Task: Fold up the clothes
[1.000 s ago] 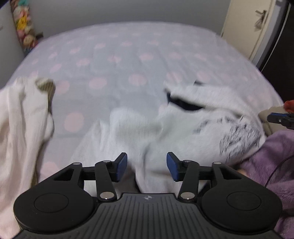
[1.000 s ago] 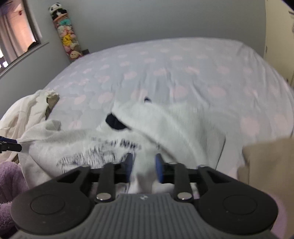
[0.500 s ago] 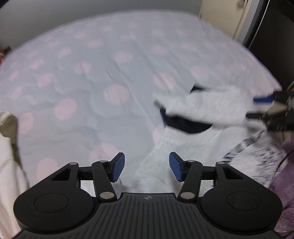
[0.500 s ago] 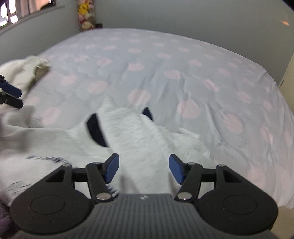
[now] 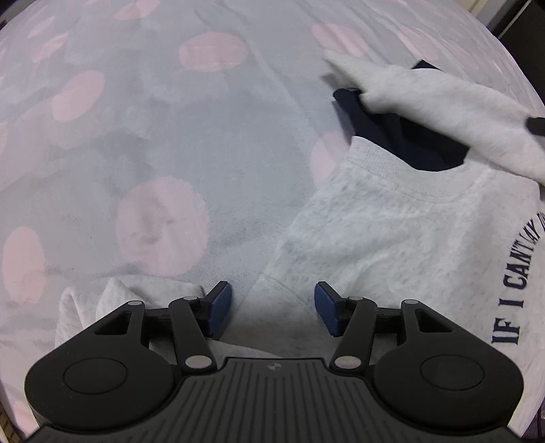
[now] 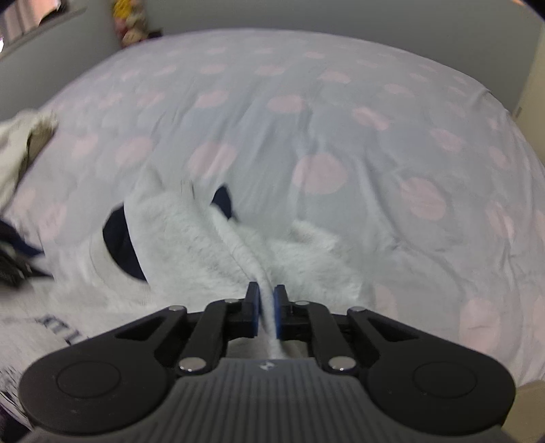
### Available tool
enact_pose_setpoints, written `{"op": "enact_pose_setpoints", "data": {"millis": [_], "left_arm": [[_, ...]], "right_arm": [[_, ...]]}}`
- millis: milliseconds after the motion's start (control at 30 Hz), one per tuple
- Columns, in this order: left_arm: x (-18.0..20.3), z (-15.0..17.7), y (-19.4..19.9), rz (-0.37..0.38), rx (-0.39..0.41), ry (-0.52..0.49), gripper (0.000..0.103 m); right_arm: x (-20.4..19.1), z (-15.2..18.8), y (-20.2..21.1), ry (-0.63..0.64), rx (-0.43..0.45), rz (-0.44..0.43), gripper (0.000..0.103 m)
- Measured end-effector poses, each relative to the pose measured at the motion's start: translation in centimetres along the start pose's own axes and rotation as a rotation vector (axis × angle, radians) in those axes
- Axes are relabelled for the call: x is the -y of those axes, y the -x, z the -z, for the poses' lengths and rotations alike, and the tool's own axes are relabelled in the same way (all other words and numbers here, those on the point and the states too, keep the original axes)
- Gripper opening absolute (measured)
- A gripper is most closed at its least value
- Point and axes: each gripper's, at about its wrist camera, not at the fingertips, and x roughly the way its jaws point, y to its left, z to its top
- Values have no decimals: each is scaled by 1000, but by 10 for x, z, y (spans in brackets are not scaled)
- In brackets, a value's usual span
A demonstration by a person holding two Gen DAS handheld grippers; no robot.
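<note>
A light grey sweatshirt with a navy neck lining and dark printed lettering lies rumpled on the bed. My left gripper hovers close above its shoulder seam. Its jaws are still opening, and the fabric lies below and between them without the pads pressing on it. A bunched grey sleeve sits by the left finger. In the right wrist view, my right gripper is closing on a raised ridge of the sweatshirt, and both blue pads pinch the fabric.
The bed sheet is pale grey-blue with pink dots and stretches far ahead. A cream garment lies heaped at the left edge. Plush toys stand by the back wall. The other gripper shows at the left border.
The left gripper dropped low and tipped down over the sweatshirt's shoulder. The right jaws opened wide, then closed on a fold of the sweatshirt near the collar.
</note>
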Motion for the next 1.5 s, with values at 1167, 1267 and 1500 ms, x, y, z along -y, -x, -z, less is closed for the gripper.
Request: {"op": "enact_pose_setpoints", "data": {"millis": [1167, 1267, 1500], "left_arm": [[-4, 14, -5, 19, -33, -25, 48], [-1, 15, -9, 14, -32, -32, 51], [6, 24, -6, -2, 17, -61, 33]], "right_arm": [[53, -26, -46, 368, -119, -182, 36], [56, -22, -63, 409, -175, -238, 36], [46, -9, -66, 453, -202, -252, 15]]}}
